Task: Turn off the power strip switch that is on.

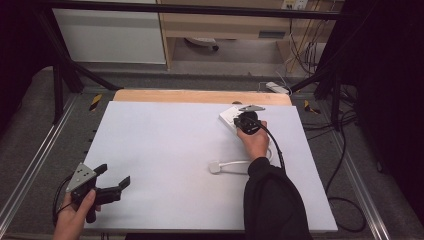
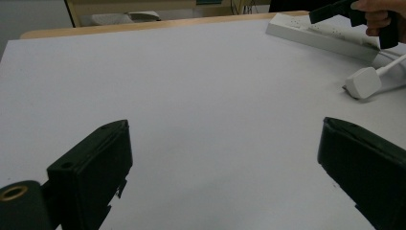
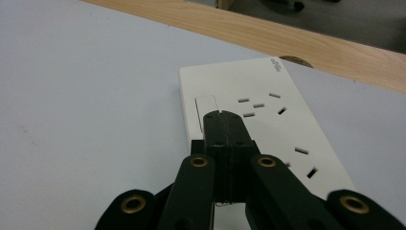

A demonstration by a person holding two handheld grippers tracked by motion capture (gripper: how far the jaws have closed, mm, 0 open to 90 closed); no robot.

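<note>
The left tongs [image 1: 112,181] hover with jaws wide apart over bare tabletop [image 1: 165,145], well away from the work. Between the two tongs lies the white plug [image 1: 214,167], loose on its cable and unplugged. The right tongs [image 3: 224,117], jaws pressed together and empty, sit on the power strip [image 3: 268,120] at its rocker switch [image 3: 206,104]. Judging by this, the switch is being pressed; plugging in remains.

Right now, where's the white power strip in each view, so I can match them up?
High view: power strip at the table's far right, under the right gripper.
Left gripper view: upper right.
Right gripper view: centre, beneath the closed jaws.
Shared landmark: the wooden edge strip behind it.
</note>
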